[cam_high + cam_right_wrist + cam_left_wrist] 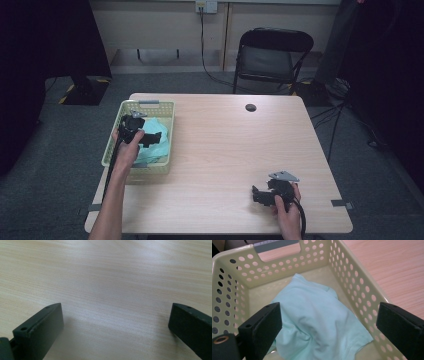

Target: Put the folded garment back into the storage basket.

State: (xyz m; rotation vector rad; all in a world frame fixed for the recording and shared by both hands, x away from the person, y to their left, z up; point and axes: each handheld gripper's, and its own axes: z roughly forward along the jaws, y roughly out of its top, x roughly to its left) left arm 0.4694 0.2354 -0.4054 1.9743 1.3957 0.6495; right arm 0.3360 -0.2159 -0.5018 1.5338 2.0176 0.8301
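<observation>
place: lab or studio | cues: dark curtains (45, 40); folding chair (270, 55); floor cables (220, 77); wall socket (206, 6)

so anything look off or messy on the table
Nothing damaged or spilled. The one untidy thing is the mint cloth, crumpled in the basket rather than folded. The left gripper hangs open over it; the right gripper is open above bare table.
</observation>
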